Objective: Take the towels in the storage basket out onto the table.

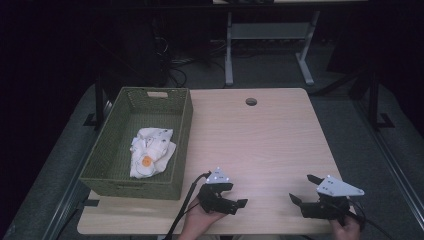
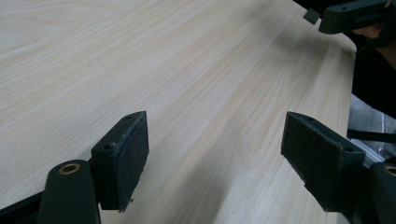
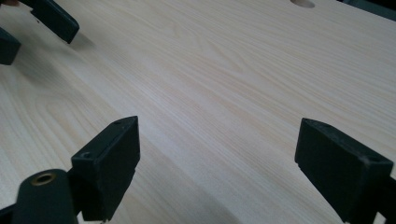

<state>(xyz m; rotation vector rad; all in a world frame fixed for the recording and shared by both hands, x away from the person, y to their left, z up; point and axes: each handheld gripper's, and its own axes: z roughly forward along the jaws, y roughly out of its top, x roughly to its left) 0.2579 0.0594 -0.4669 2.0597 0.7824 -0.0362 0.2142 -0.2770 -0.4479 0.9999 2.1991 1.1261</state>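
Grippers are resting at the near edge of the table (image 1: 270, 135), both with jaws standing wide and holding nothing. In the high view the left gripper (image 1: 239, 200) is sitting just off the near right corner of the basket (image 1: 182, 130), and the right gripper (image 1: 304, 189) is lying well apart from it toward the table's right side.

Nothing is lying on the bare wood between them, so the work appears to be the cloth (image 1: 151, 151), which is sitting bunched inside the basket, toward its near half, white with an orange spot. The left gripper is the nearer one. Doing this well likely means lifting that gripper over the basket's wall rather than pushing through it, coming down on a raised fold of the cloth, and closing fully before lifting, since a loose bundle may slip or drag.

Looking along its own jaws, the left gripper (image 2: 215, 149) is seeing wood grain and, far off at top right, the other gripper's tip (image 2: 355, 16). The right gripper (image 3: 217, 158) is likewise facing bare wood, with the table's hole (image 3: 302, 3) at the far edge. Basket and cloth are appearing in the high view, which is the one to steer by.
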